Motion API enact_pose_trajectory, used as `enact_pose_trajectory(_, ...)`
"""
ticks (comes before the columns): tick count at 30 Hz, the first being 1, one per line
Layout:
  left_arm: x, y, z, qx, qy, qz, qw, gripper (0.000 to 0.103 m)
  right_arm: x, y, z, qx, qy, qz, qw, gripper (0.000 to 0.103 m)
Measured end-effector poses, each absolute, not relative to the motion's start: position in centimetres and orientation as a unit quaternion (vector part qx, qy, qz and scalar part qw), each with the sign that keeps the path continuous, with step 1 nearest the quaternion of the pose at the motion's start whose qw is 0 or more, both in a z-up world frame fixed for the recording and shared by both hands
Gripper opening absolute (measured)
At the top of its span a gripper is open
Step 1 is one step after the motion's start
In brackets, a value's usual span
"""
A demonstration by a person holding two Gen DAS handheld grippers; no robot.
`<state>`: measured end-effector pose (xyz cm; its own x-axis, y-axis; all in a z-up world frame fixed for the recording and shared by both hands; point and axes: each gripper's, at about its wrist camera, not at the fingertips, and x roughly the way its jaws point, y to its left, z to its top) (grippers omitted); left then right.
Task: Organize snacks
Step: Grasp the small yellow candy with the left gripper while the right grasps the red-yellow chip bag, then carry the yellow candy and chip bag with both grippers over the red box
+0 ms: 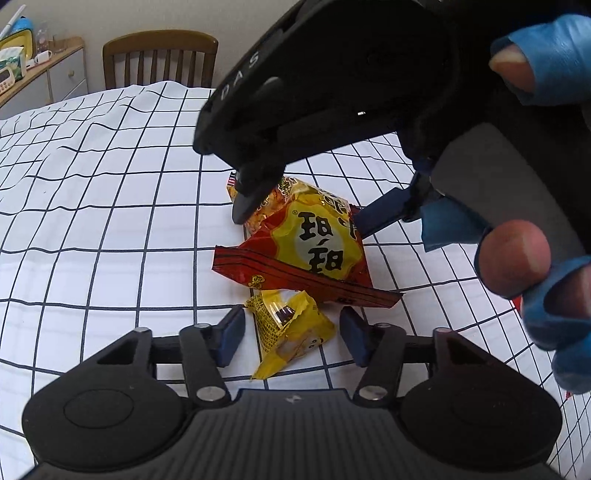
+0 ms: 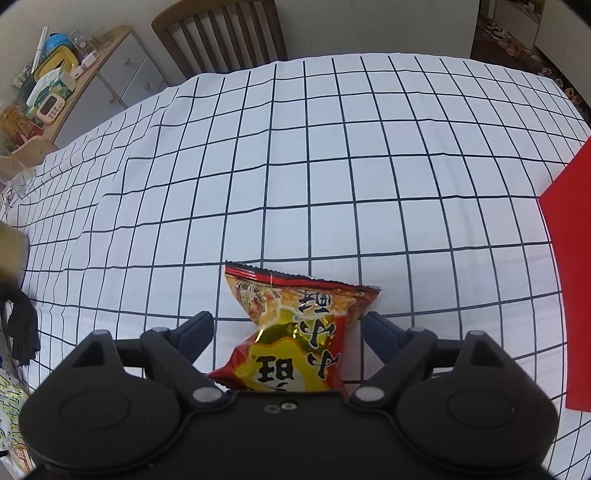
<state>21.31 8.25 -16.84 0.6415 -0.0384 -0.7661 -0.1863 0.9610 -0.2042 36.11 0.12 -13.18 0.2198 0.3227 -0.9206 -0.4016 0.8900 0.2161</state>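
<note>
A red and yellow snack bag (image 1: 317,243) lies on the white grid-patterned tablecloth (image 1: 110,221). My right gripper (image 1: 310,214) hangs over it, one finger on each side. In the right wrist view that gripper (image 2: 288,325) is open, with the bag (image 2: 295,332) between its fingers and a gap at each pad. A small yellow snack packet (image 1: 291,328) lies just in front of the big bag. My left gripper (image 1: 291,332) is open around it, pads close to its sides but not pressing.
A person's fingers in blue wraps (image 1: 535,258) hold the right gripper. A flat red object (image 2: 569,277) lies at the table's right. A wooden chair (image 2: 221,33) stands at the far edge, a cluttered sideboard (image 2: 92,74) beyond it. Black fabric (image 2: 22,325) lies at the left.
</note>
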Motion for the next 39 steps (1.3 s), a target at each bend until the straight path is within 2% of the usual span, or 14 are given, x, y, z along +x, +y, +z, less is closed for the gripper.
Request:
enact_pose_trajectory(1,21.5,8.3,-16.8,-0.133,0.422,0.04,0.896,0.046,36.1,0.2,-13.3,-0.033,0.582,0.231,0.779,0.079)
enact_pose_trajectory(6,21.6,8.1,-16.7,-0.124,0.421,0.037,0.898,0.039,36.1,-0.1,-13.4,-0.022,0.585,0.239,0.775,0.063)
enact_pose_trajectory(9,21.5,8.1,-16.6,-0.124,0.423,0.035,0.897,0.037,35.9,-0.9,-13.2,-0.02,0.582,0.237,0.778,0.061)
enact_pose_trajectory(20,20.1,7.9,-15.0,-0.125,0.418,0.023,0.899,0.036,35.1,-3.9,-11.3,-0.006,0.563,0.232,0.793,0.057)
enact_pose_trajectory(39,17.5,5.0,-9.3,-0.137,0.39,-0.004,0.911,0.036,31.9,-11.7,-5.3,0.02,0.519,0.234,0.822,0.056)
